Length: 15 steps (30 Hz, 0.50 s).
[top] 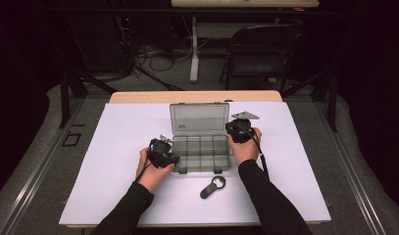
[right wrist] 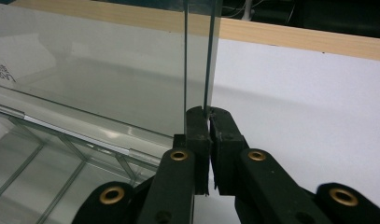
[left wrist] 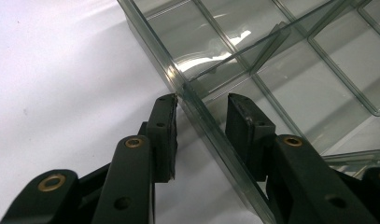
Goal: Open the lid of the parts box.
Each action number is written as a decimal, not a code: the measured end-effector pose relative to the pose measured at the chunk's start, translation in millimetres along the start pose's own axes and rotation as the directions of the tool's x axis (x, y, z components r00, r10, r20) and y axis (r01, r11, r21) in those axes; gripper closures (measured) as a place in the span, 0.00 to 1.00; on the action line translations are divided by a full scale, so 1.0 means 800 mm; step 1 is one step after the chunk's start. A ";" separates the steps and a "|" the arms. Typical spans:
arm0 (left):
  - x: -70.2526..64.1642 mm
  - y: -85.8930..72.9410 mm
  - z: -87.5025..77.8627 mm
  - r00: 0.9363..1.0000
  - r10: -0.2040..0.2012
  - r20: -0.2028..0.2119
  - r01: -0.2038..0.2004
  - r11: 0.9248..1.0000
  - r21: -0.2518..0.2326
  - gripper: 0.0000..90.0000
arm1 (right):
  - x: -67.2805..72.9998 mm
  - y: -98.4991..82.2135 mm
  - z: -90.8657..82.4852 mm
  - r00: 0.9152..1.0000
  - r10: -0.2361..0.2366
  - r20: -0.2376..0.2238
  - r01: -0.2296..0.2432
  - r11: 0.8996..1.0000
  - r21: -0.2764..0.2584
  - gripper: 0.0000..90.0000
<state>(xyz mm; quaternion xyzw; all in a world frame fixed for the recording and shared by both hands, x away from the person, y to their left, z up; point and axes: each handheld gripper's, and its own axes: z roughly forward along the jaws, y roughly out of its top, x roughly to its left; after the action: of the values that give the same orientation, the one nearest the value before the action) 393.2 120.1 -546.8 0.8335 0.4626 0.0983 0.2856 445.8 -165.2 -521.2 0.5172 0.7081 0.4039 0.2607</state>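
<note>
From the high view I can't make out the jaws of either gripper; the hands and black bodies cover them, so I go by the gripper views. The clear organizer box (top: 201, 152) sits mid-desk on the white sheet (top: 113, 147), its lid (top: 199, 118) standing open at the back. The compartments look empty as far as I can tell, though glare on the plastic makes the dividers hard to read.

My left gripper (left wrist: 201, 116) is at the box's left side. In the left gripper view its jaws straddle the near side wall (left wrist: 211, 135), one pad outside, one inside. A gap shows on the outside pad, so I read them as parted around the wall, not pinching it. The lower part of both jaws is cut off by the frame.

My right gripper (right wrist: 208, 114) has its jaws closed tight on the right edge of the lid, the thin plastic edge rising straight up from between the pads. A label on the lid is cut off at the frame's left and unreadable.

A black handled magnifier (top: 213, 186) lies on the sheet just in front of the box, between my forearms, touching nothing. Beyond the desk (top: 197, 96) a dark chair (top: 258, 54) and cables are dim.
</note>
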 end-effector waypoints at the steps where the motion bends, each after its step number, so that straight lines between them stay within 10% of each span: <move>1: 0.000 0.000 0.000 1.000 -0.001 0.001 0.001 1.000 -0.001 0.71 | 0.000 0.001 0.001 1.000 0.003 0.001 -0.003 1.000 0.006 0.97; 15: 0.000 -0.001 0.000 1.000 -0.004 -0.002 0.004 1.000 -0.009 0.71 | -0.002 0.011 0.009 0.999 0.038 0.011 -0.038 0.998 0.058 0.97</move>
<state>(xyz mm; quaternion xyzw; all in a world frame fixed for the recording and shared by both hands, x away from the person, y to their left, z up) 392.6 120.3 -547.6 0.8311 0.4643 0.1007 0.2892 456.5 -163.2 -517.6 0.5400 0.7081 0.3855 0.2415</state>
